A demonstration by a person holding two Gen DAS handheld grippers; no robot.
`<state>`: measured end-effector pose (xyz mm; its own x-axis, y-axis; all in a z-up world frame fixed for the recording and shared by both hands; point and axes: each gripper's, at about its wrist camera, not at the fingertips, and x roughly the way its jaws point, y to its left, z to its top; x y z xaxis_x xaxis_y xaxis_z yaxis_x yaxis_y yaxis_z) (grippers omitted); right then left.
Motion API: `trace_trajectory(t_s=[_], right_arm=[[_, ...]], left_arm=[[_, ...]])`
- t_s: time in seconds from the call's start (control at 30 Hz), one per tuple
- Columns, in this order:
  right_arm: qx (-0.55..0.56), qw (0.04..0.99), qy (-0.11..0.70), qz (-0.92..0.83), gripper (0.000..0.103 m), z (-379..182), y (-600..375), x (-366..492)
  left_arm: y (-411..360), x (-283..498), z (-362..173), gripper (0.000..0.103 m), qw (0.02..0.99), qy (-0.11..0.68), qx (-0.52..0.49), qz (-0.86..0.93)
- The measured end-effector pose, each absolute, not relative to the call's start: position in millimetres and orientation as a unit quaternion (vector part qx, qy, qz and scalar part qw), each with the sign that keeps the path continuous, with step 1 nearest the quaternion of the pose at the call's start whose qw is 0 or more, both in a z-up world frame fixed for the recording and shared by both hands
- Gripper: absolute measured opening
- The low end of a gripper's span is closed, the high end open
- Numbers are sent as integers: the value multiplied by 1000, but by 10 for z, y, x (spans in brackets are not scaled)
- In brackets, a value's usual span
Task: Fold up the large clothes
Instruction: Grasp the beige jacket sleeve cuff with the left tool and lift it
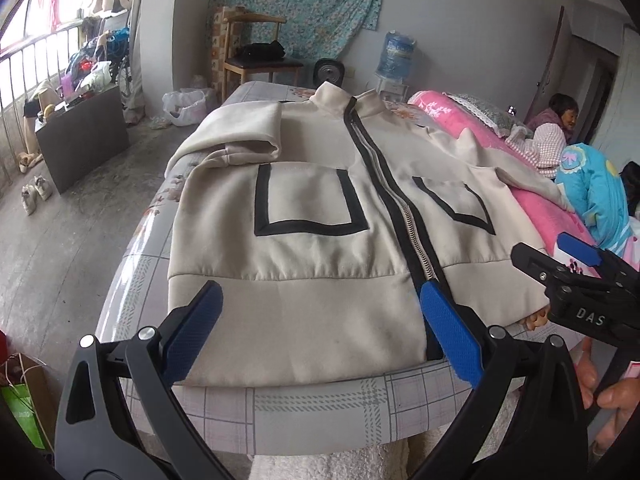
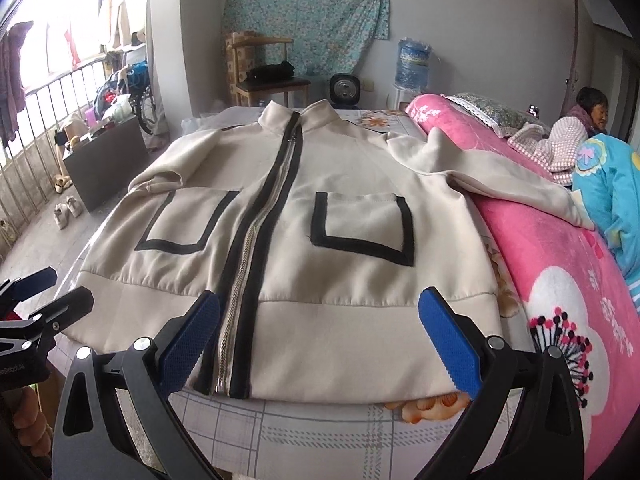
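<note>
Beige jacket [image 1: 304, 216] flat on bed | hem between spread left claw [image 1: 320, 332] tips

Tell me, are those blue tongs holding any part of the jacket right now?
No. Both the left tongs and right tongs are open above the hem of the beige jacket, gripping nothing.

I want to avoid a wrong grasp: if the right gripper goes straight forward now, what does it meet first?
Most likely the jacket's beige hem band, right of the zipper; the right gripper is open.
</note>
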<state>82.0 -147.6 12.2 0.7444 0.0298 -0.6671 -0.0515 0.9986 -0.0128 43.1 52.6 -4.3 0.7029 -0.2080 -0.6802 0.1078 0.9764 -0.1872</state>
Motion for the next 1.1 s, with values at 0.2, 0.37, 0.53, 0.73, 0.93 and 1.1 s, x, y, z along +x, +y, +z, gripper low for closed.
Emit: trace_trajectory(t_s=[0.2, 0.37, 0.53, 0.73, 0.93, 1.1], right_arm=[[-9, 934, 355, 44, 97, 113, -1426, 1141], [4, 927, 366, 83, 97, 81, -1353, 1386], [-8, 921, 368, 130, 97, 85, -1093, 1622], [-26, 907, 385, 171, 95, -4, -729, 1911], [-42, 890, 421, 171, 88, -206, -451, 2186], [-45, 871, 460, 165, 88, -435, -307, 2381]], left_arm=[[634, 680, -154, 96, 910, 386, -108, -102], [1067, 878, -79, 96, 916, 371, -141, -53], [1870, 1146, 51, 96, 913, 351, -208, 19], [2927, 1793, -130, 95, 854, 376, -358, 20], [3566, 2640, -1137, 95, 701, 427, -571, -32], [3599, 3042, -2067, 95, 576, 424, -697, -55]])
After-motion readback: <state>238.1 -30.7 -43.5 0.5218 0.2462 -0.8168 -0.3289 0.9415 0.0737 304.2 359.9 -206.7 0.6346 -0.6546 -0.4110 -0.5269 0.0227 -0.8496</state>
